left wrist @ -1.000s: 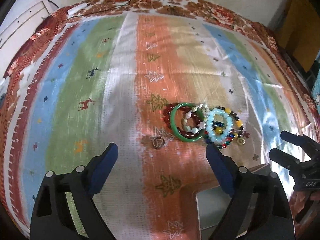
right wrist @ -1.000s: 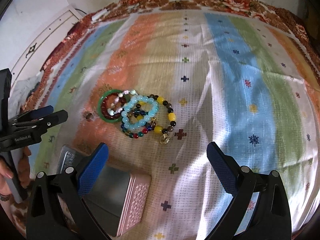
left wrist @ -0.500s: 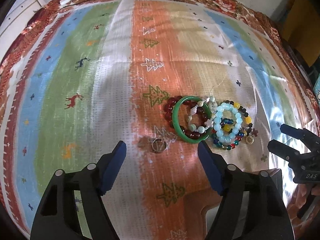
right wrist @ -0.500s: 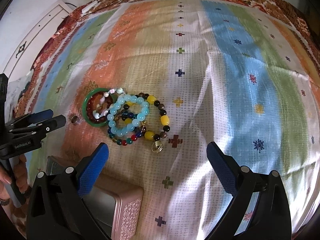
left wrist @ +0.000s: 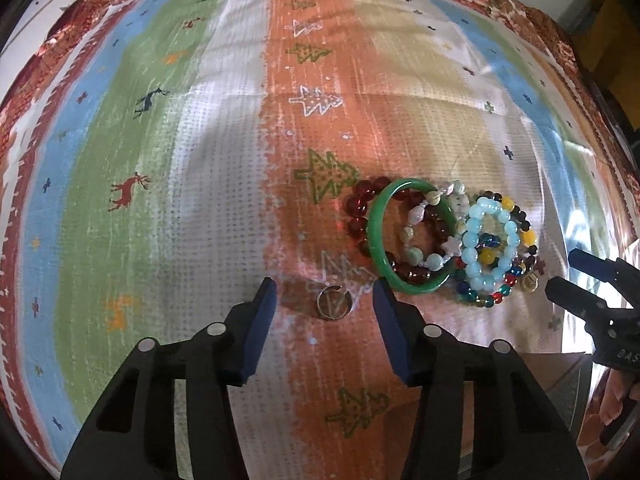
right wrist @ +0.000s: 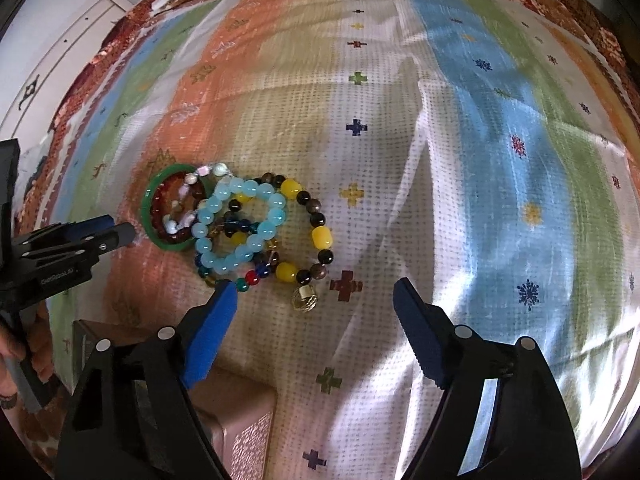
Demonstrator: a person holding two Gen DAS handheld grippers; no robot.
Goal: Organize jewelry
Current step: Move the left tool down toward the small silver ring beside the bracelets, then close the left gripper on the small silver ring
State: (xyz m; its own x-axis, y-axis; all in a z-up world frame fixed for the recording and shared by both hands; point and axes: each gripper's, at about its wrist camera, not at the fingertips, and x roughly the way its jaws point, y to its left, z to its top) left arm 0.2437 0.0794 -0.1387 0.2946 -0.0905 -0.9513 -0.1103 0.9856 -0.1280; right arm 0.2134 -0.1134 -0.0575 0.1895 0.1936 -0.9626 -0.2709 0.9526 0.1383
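Observation:
A small silver ring [left wrist: 334, 302] lies on the striped cloth between the open blue pads of my left gripper [left wrist: 324, 294]; whether the pads touch it I cannot tell. Just right of it lies a pile of bracelets: a green bangle [left wrist: 412, 236] over dark red beads, a pale stone bracelet, a light blue bead bracelet [left wrist: 490, 242] and a multicoloured one. In the right wrist view the same pile shows the bangle [right wrist: 170, 208], blue beads [right wrist: 240, 224] and a yellow-and-dark bead bracelet with a gold charm [right wrist: 306, 300]. My right gripper [right wrist: 314, 300] is open, over that charm.
A pink metal tin [right wrist: 236, 428], open, sits under my right gripper's left finger, near the cloth's front edge; its corner shows in the left wrist view [left wrist: 560, 384]. A white cabinet [right wrist: 52, 76] stands beyond the cloth at the left. The cloth has folds at centre right.
My left gripper moved down and forward toward the ring and its jaws narrowed around it. My right gripper moved closer to the bracelet pile, jaws narrowing a little.

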